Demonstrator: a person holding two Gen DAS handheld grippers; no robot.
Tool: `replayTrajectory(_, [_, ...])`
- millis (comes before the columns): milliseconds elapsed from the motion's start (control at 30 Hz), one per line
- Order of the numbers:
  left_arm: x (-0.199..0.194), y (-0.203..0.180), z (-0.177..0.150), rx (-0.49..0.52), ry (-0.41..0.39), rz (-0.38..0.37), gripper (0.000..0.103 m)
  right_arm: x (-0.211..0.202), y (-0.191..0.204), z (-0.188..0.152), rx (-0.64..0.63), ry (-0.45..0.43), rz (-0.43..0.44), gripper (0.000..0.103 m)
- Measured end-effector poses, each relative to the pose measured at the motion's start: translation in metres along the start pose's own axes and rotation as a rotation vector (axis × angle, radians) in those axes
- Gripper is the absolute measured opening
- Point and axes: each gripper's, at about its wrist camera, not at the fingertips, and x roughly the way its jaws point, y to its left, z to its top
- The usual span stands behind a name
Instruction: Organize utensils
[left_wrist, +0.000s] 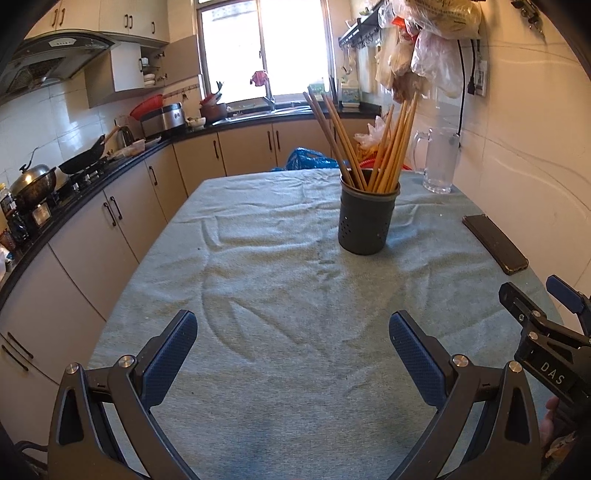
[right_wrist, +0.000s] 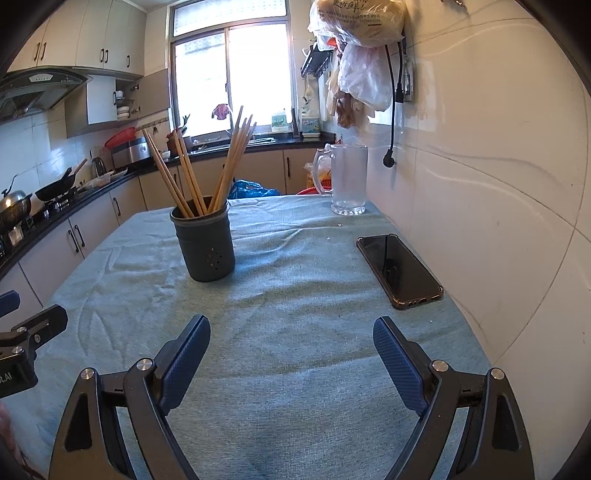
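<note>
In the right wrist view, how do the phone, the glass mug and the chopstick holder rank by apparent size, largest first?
1. Chopstick holder, and phone: they look about alike, and the phone lies nearer the camera, so I do not rank them.
2. Glass mug, smaller; it stands farthest.

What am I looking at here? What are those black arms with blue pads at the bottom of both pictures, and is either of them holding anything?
There is no robot here. A person holds a two-fingered tool in each hand, and each tool carries a wide-angle camera that looks forward along its fingers. One picture comes from the left tool, the other from the right tool; each also shows a bit of the other tool at its edge. Both are open and hold nothing.

Below them is a table under a green cloth. On it stand a dark cup filled with chopsticks, a phone lying flat near the wall, and a clear glass mug at the far end.
</note>
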Motion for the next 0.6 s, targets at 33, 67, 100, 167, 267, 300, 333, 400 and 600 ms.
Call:
replayTrajectory(33, [0.001,-0.002,0.0,0.003,0.005,0.0,0.103,0.001,0.0,0.0,-0.001,0.002,0.002,0.093])
replayTrajectory(67, [0.003,-0.003,0.0,0.006,0.011,-0.001,0.103,0.002,-0.001,0.0,-0.001,0.005,0.004,0.093])
replayTrajectory(100, [0.005,-0.004,0.0,0.007,0.014,-0.003,0.103,0.004,-0.001,-0.001,-0.001,0.008,0.007,0.093])
replayTrajectory(167, [0.008,-0.006,0.0,0.01,0.023,-0.006,0.103,0.006,-0.002,-0.001,0.0,0.013,0.012,0.093])
replayTrajectory(267, [0.012,-0.009,0.0,0.012,0.036,-0.01,0.103,0.01,-0.003,-0.002,0.0,0.02,0.017,0.093])
replayTrajectory(300, [0.013,-0.01,0.0,0.013,0.039,-0.012,0.103,0.011,-0.004,-0.002,0.002,0.022,0.02,0.093])
replayTrajectory(333, [0.014,-0.011,0.0,0.014,0.044,-0.012,0.103,0.012,-0.004,-0.002,0.003,0.023,0.021,0.093])
replayTrajectory(400, [0.017,-0.012,0.0,0.016,0.05,-0.012,0.103,0.014,-0.004,-0.002,0.003,0.027,0.023,0.093])
replayTrajectory(600, [0.023,-0.014,0.0,0.022,0.063,-0.014,0.103,0.019,-0.005,-0.003,0.004,0.04,0.031,0.093])
